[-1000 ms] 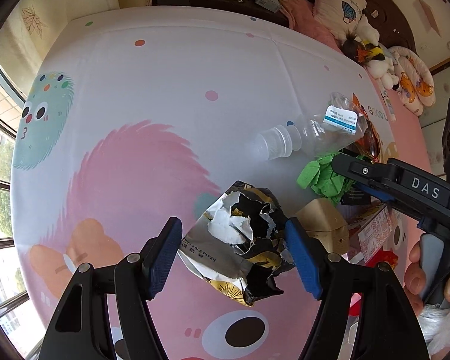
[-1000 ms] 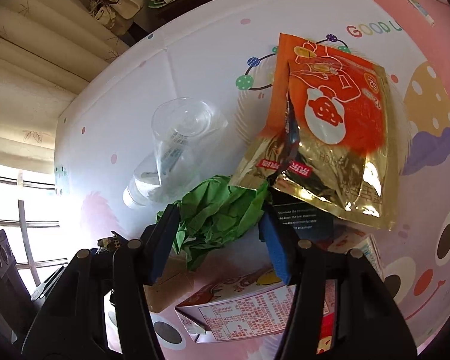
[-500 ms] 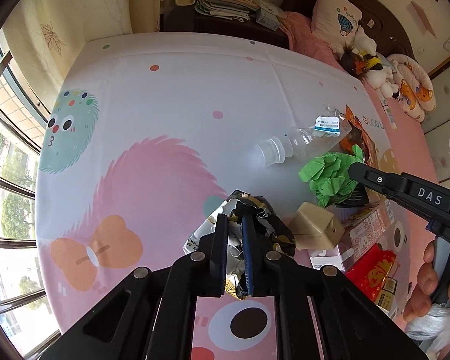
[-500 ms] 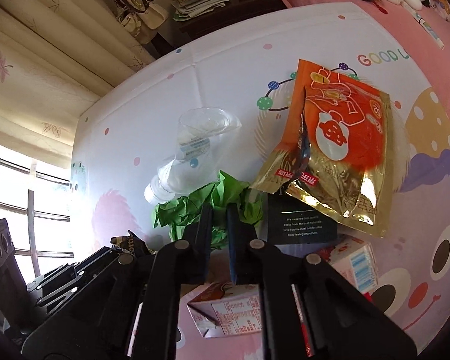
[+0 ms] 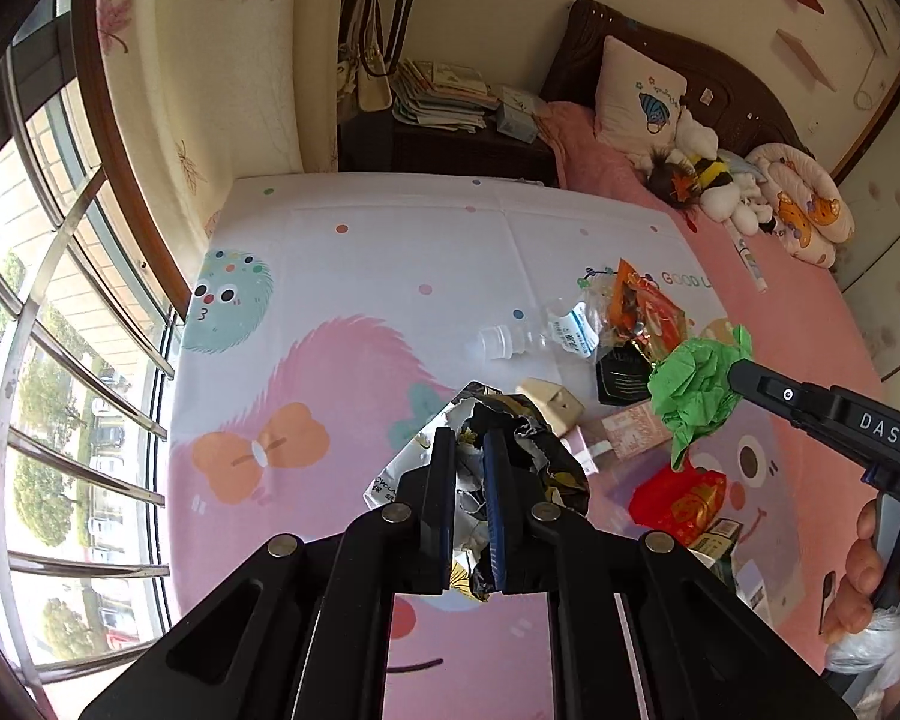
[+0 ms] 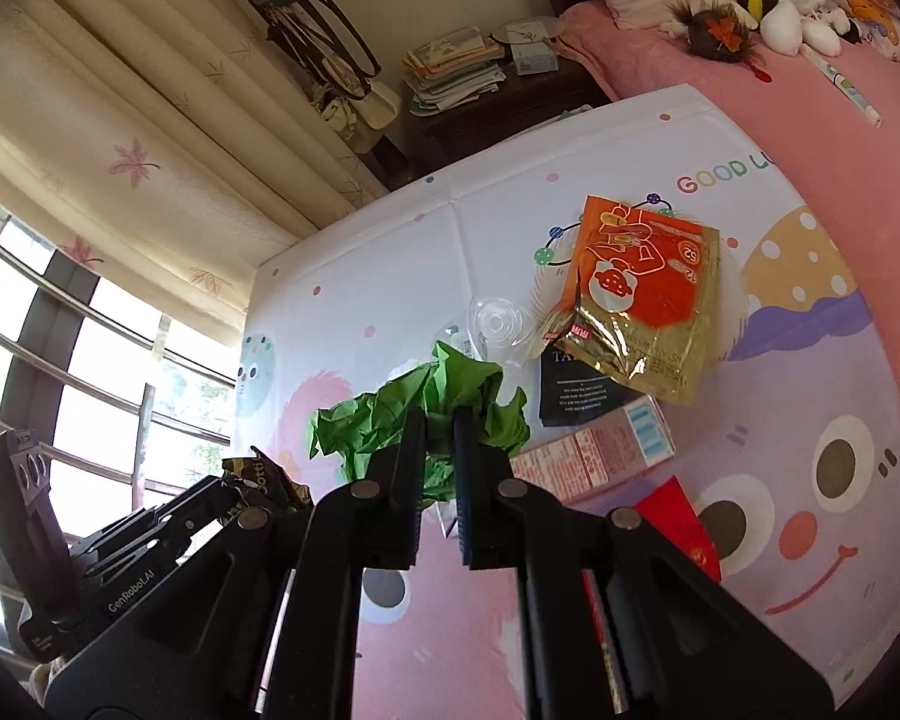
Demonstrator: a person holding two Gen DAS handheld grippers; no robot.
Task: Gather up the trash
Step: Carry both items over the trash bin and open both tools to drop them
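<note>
Clamping a torn foil wrapper, the left gripper holds it above the play mat. Nearby, the right gripper pinches crumpled green paper above the mat too. A bottle, orange pouch and carton lie on the mat.

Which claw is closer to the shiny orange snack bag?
Right. The right claw, clamping crumpled green paper, hangs near the shiny orange snack bag. The left claw holds a torn silver wrapper farther away.
</note>
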